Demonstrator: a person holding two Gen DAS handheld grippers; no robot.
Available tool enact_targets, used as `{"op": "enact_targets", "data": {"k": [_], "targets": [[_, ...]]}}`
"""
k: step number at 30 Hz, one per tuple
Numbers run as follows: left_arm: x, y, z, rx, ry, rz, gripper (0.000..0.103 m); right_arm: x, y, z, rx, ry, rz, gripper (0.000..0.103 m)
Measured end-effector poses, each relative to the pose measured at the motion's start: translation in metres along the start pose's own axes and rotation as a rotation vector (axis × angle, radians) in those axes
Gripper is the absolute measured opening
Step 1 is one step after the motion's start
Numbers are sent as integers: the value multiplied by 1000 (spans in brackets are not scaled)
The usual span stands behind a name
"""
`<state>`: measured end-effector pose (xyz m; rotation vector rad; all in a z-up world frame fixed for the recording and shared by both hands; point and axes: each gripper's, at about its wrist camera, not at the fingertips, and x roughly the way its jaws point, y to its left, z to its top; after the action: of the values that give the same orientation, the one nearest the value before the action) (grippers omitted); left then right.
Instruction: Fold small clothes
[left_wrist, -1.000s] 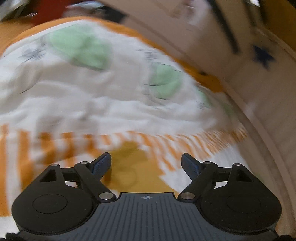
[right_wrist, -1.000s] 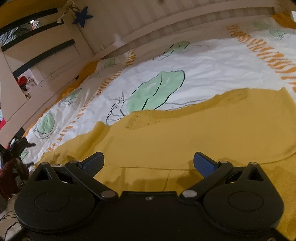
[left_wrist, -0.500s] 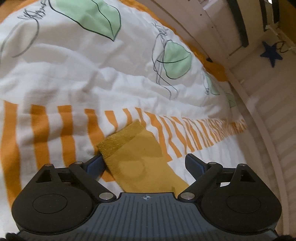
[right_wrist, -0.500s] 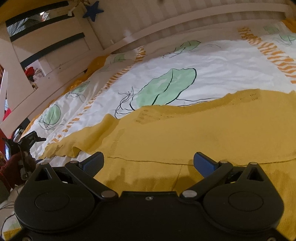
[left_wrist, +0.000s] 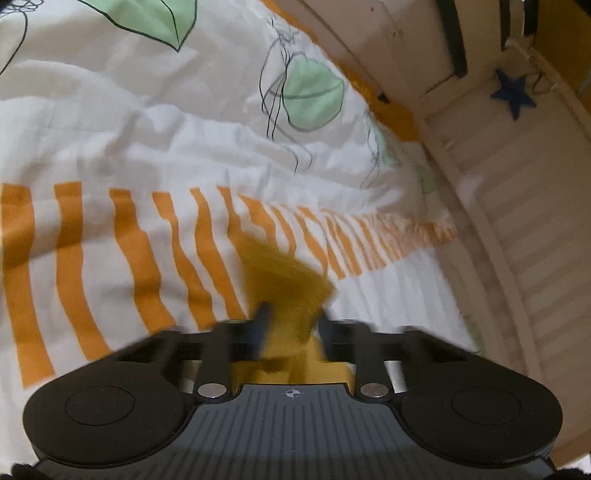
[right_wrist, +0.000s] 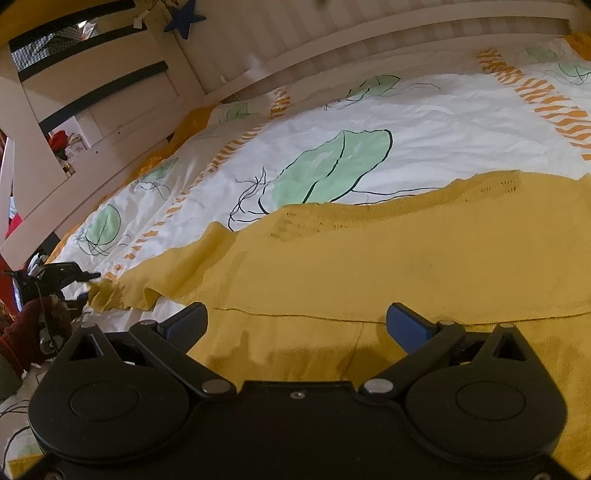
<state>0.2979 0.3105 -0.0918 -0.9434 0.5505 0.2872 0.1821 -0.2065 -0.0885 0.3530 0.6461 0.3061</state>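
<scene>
A mustard-yellow knit garment (right_wrist: 388, 266) lies spread flat on the bed cover. Its sleeve reaches out to the left, and the sleeve end (left_wrist: 284, 273) sits between the fingers of my left gripper (left_wrist: 291, 325), which is closing on it; the frame is blurred there. That left gripper also shows in the right wrist view (right_wrist: 74, 275) at the sleeve's cuff. My right gripper (right_wrist: 295, 325) is open and empty, low over the garment's lower part near a seam line.
The bed cover (right_wrist: 424, 122) is white with green leaves and orange stripes. A white slatted bed rail (right_wrist: 332, 40) runs along the far side, with a blue star (right_wrist: 184, 18) hanging on it. Red items (right_wrist: 59, 140) lie beyond the bed frame at left.
My left gripper's fingers have gone from wide open to nearly shut on the sleeve end, bunching it. The right gripper has shifted only slightly and stays open.
</scene>
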Motion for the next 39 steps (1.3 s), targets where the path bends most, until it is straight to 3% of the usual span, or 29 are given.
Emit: {"op": "enact_targets", "data": {"k": [1, 8, 15, 20, 29, 39], "targets": [[0, -3, -1, 9, 9, 5, 4, 1, 0, 0, -1, 3, 1, 103], [-12, -54, -21, 116, 16, -127, 4, 3, -2, 0, -2, 18, 9, 103], [-22, -115, -61, 220, 66, -302, 4, 4, -6, 2, 8, 22, 8, 103], [-24, -146, -95, 314, 107, -375, 4, 5, -13, 5, 39, 27, 8, 103], [-18, -191, -180, 509, 274, -516, 4, 3, -26, 8, 86, 34, -1, 103], [-10, -208, -256, 633, 437, -600, 4, 1, -45, 17, 163, 23, -38, 103]]}}
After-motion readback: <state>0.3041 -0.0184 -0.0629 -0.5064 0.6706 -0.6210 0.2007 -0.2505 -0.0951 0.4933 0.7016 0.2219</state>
